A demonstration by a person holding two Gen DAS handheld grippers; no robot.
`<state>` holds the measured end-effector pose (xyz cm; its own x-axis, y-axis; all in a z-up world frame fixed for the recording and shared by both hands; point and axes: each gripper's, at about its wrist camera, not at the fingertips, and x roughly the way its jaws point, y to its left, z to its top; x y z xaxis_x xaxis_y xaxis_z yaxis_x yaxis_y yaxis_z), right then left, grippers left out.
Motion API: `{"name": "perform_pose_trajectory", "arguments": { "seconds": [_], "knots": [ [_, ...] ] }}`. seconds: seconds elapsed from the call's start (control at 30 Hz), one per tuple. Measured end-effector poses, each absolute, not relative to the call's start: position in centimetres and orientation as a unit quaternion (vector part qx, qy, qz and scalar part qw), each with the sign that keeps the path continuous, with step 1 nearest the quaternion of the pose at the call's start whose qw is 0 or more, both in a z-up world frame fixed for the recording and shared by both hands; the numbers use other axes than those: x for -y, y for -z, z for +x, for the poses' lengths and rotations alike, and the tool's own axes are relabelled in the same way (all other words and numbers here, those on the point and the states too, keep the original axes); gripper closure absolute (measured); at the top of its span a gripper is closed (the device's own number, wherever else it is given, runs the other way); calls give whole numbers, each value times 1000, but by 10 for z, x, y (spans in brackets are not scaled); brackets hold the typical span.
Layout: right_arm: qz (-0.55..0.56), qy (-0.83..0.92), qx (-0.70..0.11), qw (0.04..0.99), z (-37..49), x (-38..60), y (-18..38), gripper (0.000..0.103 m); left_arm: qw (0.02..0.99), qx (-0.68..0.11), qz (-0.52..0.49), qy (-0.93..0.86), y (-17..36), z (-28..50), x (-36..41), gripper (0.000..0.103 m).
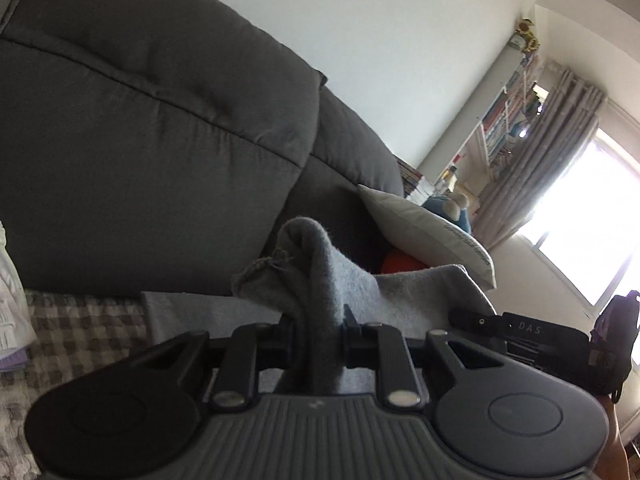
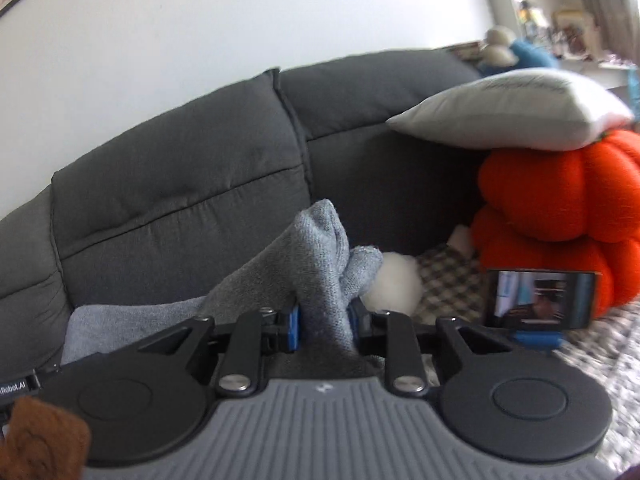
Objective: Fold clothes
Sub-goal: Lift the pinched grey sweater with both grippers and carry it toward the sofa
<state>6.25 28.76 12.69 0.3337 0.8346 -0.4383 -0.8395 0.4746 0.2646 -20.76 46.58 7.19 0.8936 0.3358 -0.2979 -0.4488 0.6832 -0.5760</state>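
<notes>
A grey knitted garment (image 1: 340,284) is stretched between my two grippers, held up in front of a dark grey sofa. My left gripper (image 1: 318,326) is shut on one bunched corner of it, with cloth sticking up above the jaws. My right gripper (image 2: 324,320) is shut on another corner of the same garment (image 2: 316,256). The cloth runs off to the left in the right wrist view and to the right in the left wrist view. The right gripper's body (image 1: 532,336) shows at the right of the left wrist view.
The sofa back (image 1: 160,140) fills the background. A white pillow (image 2: 516,112) rests on an orange pumpkin cushion (image 2: 560,208) at the sofa's right end. A checked blanket (image 1: 80,328) covers the seat. A white plush ball (image 2: 396,284) lies on it. Folded pale clothes (image 1: 10,300) lie at the left.
</notes>
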Motion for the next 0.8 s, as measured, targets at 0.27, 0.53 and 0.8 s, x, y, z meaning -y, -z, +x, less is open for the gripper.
{"name": "perform_pose_trajectory", "arguments": {
  "seconds": [0.27,0.53,0.8],
  "knots": [
    [-19,-576,-301,760,102,-358,-88,77,899,-103,-341,-254,-45,-195,-493,83],
    [36,-588,-357,725,136,-362,-46,77,885,-122,-343,-289,-19,-183,-516,83],
    [118,-593,-377,702,154,-348,-27,77,885,-126,-344,-287,-21,-181,-515,83]
  ]
}}
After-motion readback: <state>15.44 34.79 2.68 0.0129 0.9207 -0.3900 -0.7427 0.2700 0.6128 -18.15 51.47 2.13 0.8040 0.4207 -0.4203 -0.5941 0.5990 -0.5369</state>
